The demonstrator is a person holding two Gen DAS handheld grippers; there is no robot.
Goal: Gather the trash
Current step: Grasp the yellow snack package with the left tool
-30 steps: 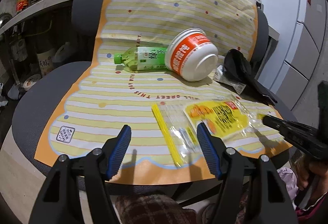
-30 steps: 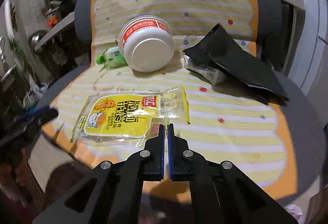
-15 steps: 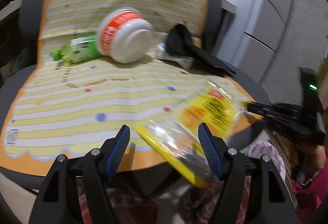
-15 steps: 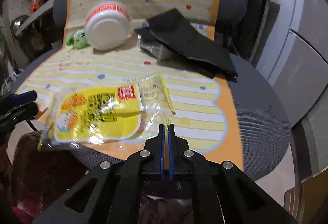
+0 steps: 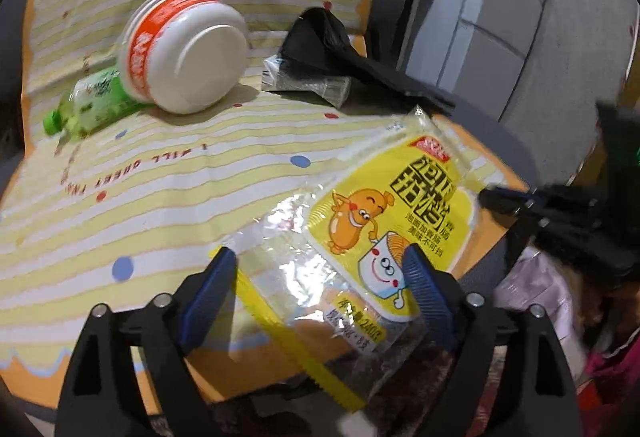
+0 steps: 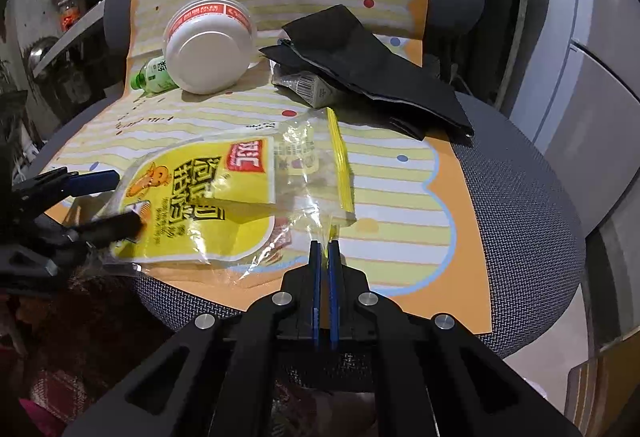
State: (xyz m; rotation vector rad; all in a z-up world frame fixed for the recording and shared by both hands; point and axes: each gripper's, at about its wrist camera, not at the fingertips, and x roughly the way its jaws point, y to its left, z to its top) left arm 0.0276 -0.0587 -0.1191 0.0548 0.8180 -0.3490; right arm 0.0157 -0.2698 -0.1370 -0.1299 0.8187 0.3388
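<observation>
A yellow snack bag (image 5: pixel 384 205) with a clear zip end hangs tilted over the front edge of the striped mat (image 5: pixel 160 197). My right gripper (image 6: pixel 324 245) is shut on the bag's (image 6: pixel 208 205) clear corner. In the left wrist view that gripper (image 5: pixel 486 193) pinches the far right edge. My left gripper (image 5: pixel 318 269) is open, its blue pads on either side of the bag's lower end. From the right wrist view, the left gripper (image 6: pixel 120 201) straddles the bag's left end. Further back, a white-and-orange noodle bowl (image 5: pixel 184 49) lies on its side against a green bottle (image 5: pixel 92 101).
A black folded bag (image 6: pixel 360 65) lies over a small grey packet (image 6: pixel 312 87) at the mat's back right. The mat covers a grey mesh office chair (image 6: pixel 520 197). Grey cabinets (image 5: pixel 520 17) stand to the right. Plaid fabric and a pink sleeve show below the seat edge.
The right gripper has lifted the snack bag off the mat and drawn it toward the front edge. The left gripper has moved right, so its open fingers now flank the bag.
</observation>
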